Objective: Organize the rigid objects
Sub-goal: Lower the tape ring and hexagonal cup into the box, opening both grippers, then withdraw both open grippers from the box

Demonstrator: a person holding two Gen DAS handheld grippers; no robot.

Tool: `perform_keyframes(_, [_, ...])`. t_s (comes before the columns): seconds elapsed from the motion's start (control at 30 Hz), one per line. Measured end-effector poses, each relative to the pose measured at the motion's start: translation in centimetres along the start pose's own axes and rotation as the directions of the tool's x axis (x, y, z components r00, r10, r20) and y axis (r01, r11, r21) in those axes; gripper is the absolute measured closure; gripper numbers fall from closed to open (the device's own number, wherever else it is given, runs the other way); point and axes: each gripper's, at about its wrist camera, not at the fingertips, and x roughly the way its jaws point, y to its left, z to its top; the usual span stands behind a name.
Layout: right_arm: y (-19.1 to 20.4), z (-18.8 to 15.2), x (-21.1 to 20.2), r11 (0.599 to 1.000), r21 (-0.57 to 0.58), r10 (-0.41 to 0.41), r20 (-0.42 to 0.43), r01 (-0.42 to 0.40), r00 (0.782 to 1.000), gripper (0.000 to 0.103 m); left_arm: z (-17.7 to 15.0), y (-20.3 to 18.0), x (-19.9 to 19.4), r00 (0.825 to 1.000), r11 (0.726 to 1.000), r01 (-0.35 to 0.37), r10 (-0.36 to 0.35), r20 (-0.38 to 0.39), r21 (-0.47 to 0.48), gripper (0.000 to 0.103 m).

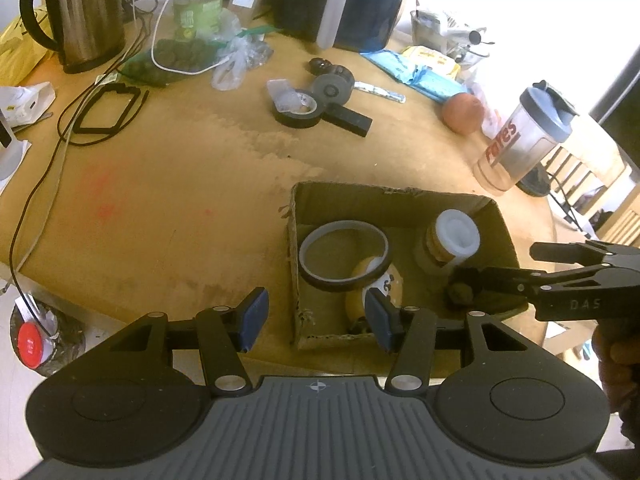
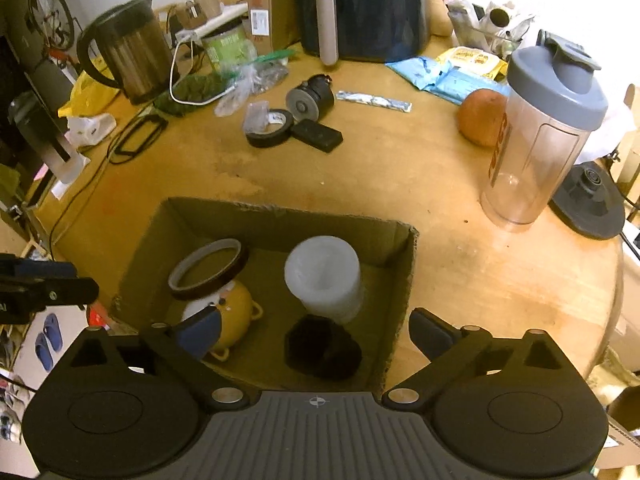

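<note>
On the worn yellow-brown wooden tabletop (image 2: 400,184) sits an open brown cardboard box (image 2: 404,276), and both claws hover at its near side. Inside the box a ring of brown tape with a pale inner core (image 2: 206,264) leans on a yellow round ceramic pot with small handles (image 2: 234,314). Beside them stands a white-capped plastic jar (image 2: 322,276), and a dark, faceted black object (image 2: 320,346) lies on the box floor just in front of the jar.

The right claw (image 2: 316,330) is spread wide above that black object, its fingers (image 2: 430,332) clear of it and gripping nothing; one finger hangs outside the box's right wall. The left claw (image 1: 316,316) stands partly open and empty over the box's left wall.

Farther back on the tabletop lie a black tape roll (image 2: 270,130), a flat black rectangular block (image 2: 318,136), a grey-faced black cylinder (image 2: 310,98), an orange fruit (image 2: 480,118) and a clear shaker bottle with grey lid (image 2: 540,140).
</note>
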Motion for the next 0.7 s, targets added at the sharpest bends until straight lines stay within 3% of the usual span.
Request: perform_keyframes(0.7, [0.6, 0.8, -1.5, 0.998, -0.057, -0.034, 0.067, 0.038, 0.997, 0.0, 0.3, -0.1, 0.0, 1.0, 1.0, -0.001, 0.001, 0.025, 0.006, 0.051])
